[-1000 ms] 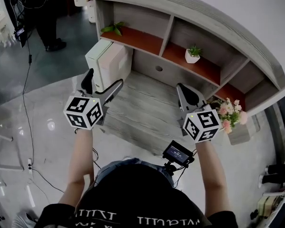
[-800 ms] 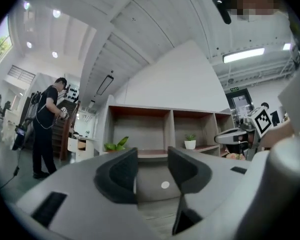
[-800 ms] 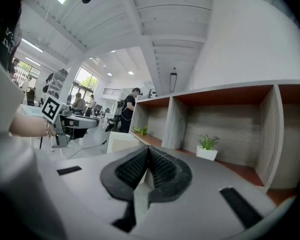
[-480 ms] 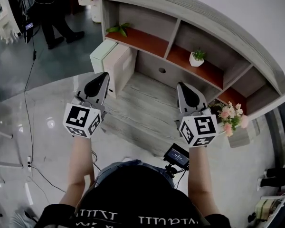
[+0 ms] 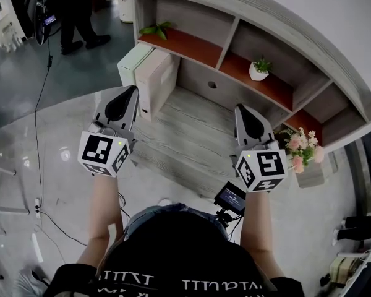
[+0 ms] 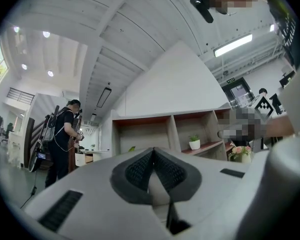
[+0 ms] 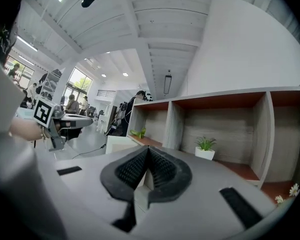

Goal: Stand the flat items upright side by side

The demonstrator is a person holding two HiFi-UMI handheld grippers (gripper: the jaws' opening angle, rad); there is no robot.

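Observation:
Two flat box-like items stand upright side by side at the left end of the grey wooden desk (image 5: 195, 135): a pale green one (image 5: 135, 64) and a beige one (image 5: 159, 79) against it. My left gripper (image 5: 133, 90) hovers just in front of them, shut, with nothing between its jaws. In the left gripper view the closed jaws (image 6: 153, 150) hide the items. My right gripper (image 5: 240, 107) is over the middle of the desk, also shut and empty. The right gripper view shows its shut jaws (image 7: 147, 149) and the pale item (image 7: 121, 143) off to the left.
The shelf behind has a small potted plant in a white pot (image 5: 258, 72) and green leaves (image 5: 154, 28) on its red-brown boards. A pink flower bunch (image 5: 300, 150) stands right of my right gripper. A person (image 5: 80, 8) stands at the back left, and cables lie on the floor.
The left gripper's jaws, open a second ago, are now shut with nothing in them. Both grippers have risen a little and edged forward toward the shelf.

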